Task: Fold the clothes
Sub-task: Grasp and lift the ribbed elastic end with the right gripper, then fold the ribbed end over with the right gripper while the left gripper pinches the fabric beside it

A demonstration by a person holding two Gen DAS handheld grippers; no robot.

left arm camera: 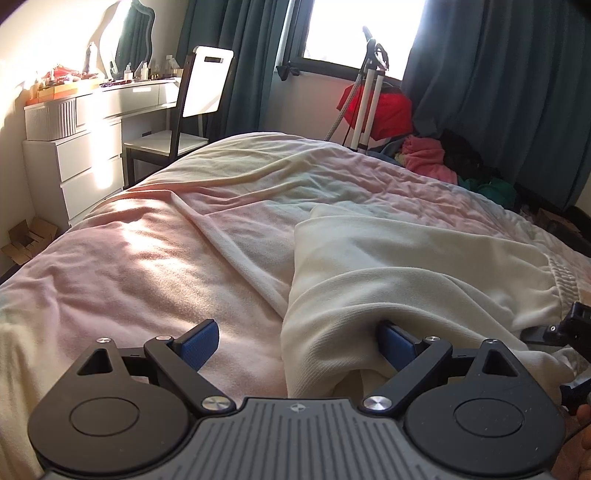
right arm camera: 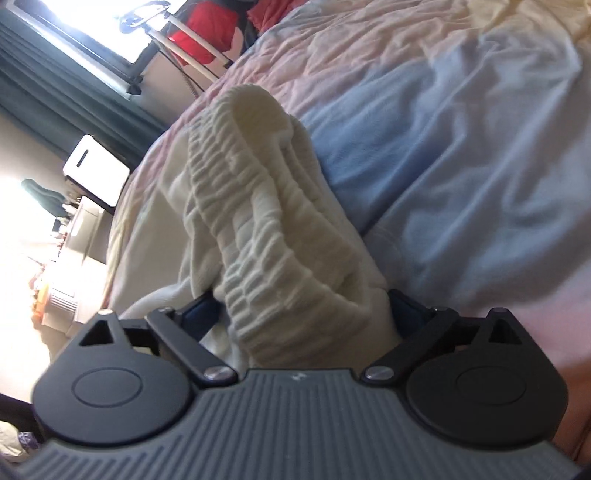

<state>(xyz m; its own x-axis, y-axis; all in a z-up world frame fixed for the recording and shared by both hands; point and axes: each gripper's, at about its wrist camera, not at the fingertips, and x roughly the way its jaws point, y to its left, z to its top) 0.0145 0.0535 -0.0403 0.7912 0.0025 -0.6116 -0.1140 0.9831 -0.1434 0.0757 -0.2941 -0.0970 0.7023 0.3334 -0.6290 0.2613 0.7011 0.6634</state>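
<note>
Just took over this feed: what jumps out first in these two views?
A cream garment lies rumpled on the pink bed, its ribbed waistband bunched up between the wide-open fingers of the right tool. The left tool is open too, one finger tucked under a fold. Behind, a bright window and a clothes pile beside the bed.

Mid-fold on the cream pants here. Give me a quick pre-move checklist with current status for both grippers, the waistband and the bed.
1. Left gripper open: ok, jaws spread wide.
2. Left gripper free of the cream pants: not ok, cloth drapes over its right finger.
3. Right gripper open: ok, jaws spread wide.
4. Ribbed waistband released: cannot tell, it still bunches between the fingers.
5. Waistband lying flat: not ok, it stands up in a hump.
6. Bedspread smooth for folding: not ok, wrinkled.
</note>
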